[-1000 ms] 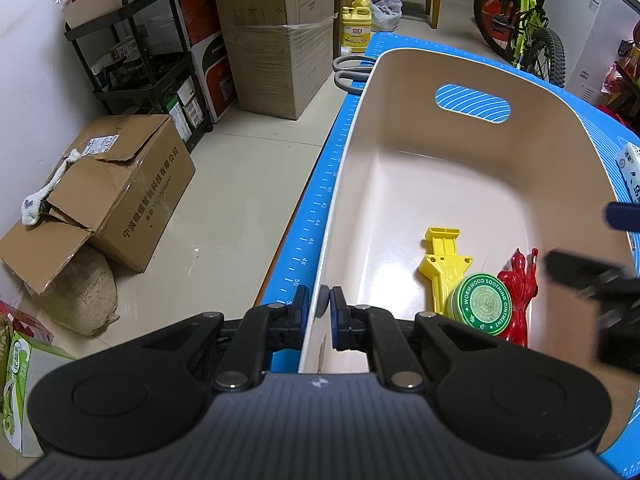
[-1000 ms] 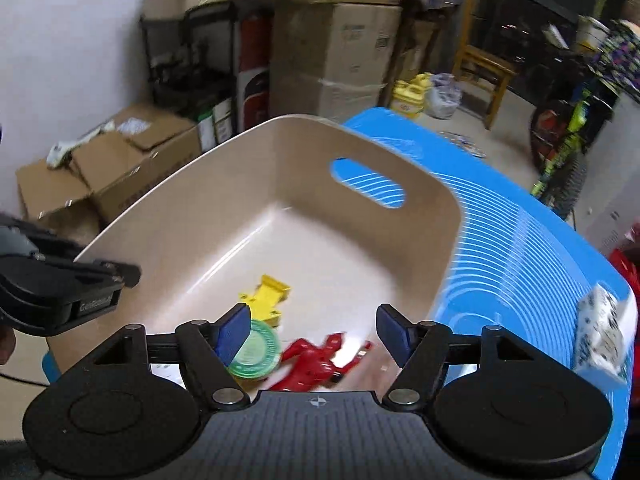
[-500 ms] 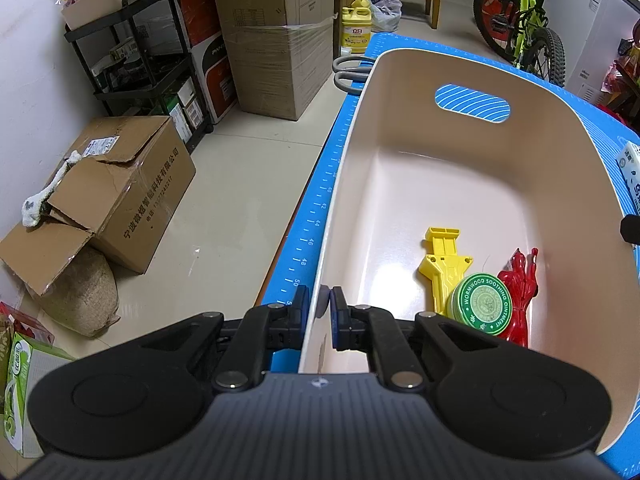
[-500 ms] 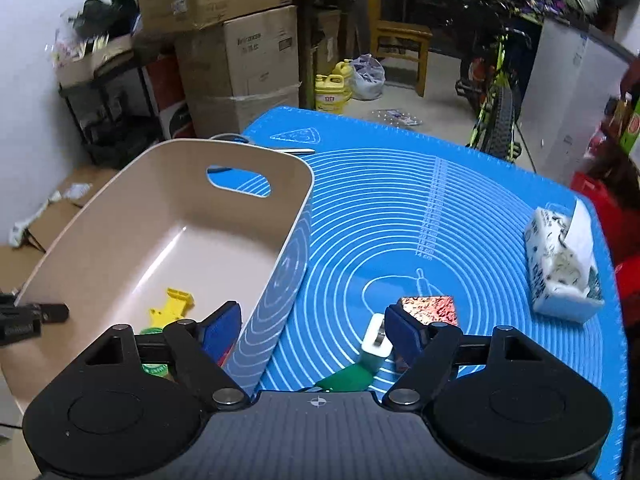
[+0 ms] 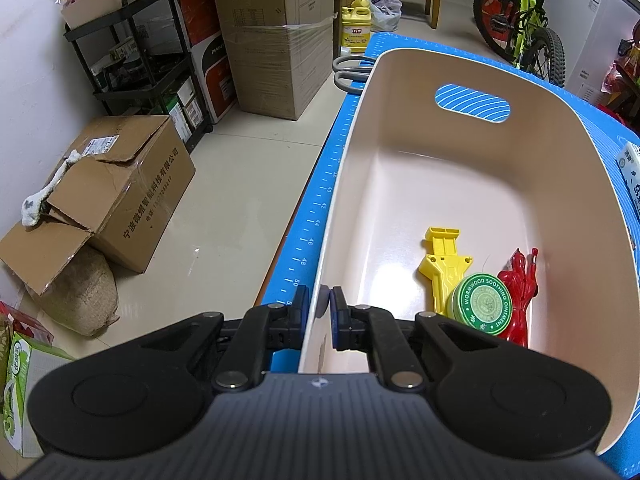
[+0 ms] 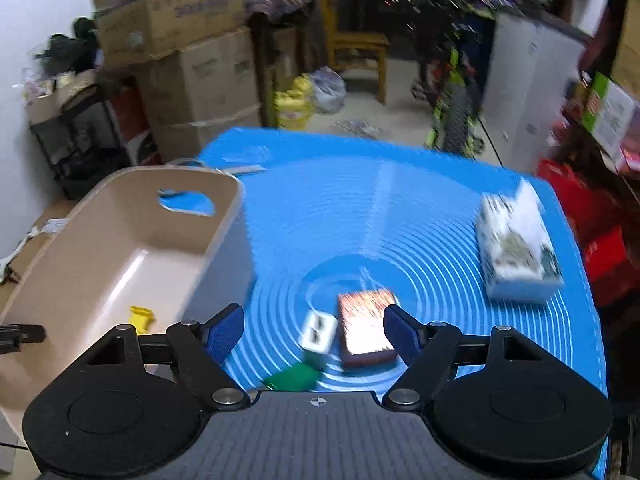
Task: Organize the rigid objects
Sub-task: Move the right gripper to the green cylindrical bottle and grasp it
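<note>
A beige bin (image 5: 560, 96) stands on the blue mat (image 6: 380, 208). My left gripper (image 5: 318, 304) is shut on the bin's near rim, one finger on each side of the wall. Inside lie a yellow toy (image 5: 442, 264), a green ointment tin (image 5: 482, 309) and a red figure (image 5: 520, 296). My right gripper (image 6: 314, 320) hangs open over the mat, right of the bin (image 6: 120, 264). Below its fingers lie a white adapter (image 6: 318, 334), a glittery orange box (image 6: 366, 330) and a green piece (image 6: 294, 376); nothing is held.
A tissue pack (image 6: 516, 248) lies on the mat's right side. Grey-handled scissors (image 5: 348, 74) rest behind the bin's far left corner. The table's left edge drops to a floor crowded with cardboard boxes (image 5: 120, 192) and a shelf trolley.
My right gripper swung out from above the bin to the right, over the small items on the mat, and its jaws widened a little. The left gripper and bin stayed put.
</note>
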A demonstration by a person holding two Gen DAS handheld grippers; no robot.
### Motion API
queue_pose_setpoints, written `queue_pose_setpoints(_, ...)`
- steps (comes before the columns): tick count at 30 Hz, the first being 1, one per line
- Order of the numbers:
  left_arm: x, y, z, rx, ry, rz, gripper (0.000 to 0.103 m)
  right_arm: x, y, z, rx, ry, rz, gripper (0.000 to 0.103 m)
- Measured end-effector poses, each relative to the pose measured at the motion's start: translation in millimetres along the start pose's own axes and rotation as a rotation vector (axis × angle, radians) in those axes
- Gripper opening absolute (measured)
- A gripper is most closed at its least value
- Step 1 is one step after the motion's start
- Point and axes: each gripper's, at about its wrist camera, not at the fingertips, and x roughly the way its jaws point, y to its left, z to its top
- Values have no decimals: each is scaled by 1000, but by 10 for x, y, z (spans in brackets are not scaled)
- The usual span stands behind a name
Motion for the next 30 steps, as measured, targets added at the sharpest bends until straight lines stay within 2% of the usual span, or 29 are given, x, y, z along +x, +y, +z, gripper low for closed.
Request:
queue_pose_setpoints(4,6,-11,4,1,1,5,13,238,-120,-114,55,83,-29,81)
queue_pose_setpoints(9,12,-14,-1,1,0,5,13,569,-139,-281,128,165,-20,80)
queue_pose_setpoints(19,12,-11,-2,1,0,6,14,918,30,-424,158,214,-38,78)
queue_pose_setpoints(23,11,-9,-1,2,0,6,13,996,31,-478,184,232,-29,65)
queue_pose_setpoints(24,11,-9,-1,2,1,6,13,972,41,-476,184,218,-31,56)
queue_pose_setpoints(25,11,-9,-1,1,1,5,14,973,47,-481,179,218,-29,55)
queue_pose_setpoints(27,12,-14,-1,2,1,6,14,957,57,-494,161,214,-45,43)
queue_pose_setpoints(29,10,-8,-1,2,1,6,14,959,48,-488,132,212,-67,35)
queue_pose_setpoints(30,11,-8,-1,1,1,6,14,949,43,-505,123,209,-60,35)
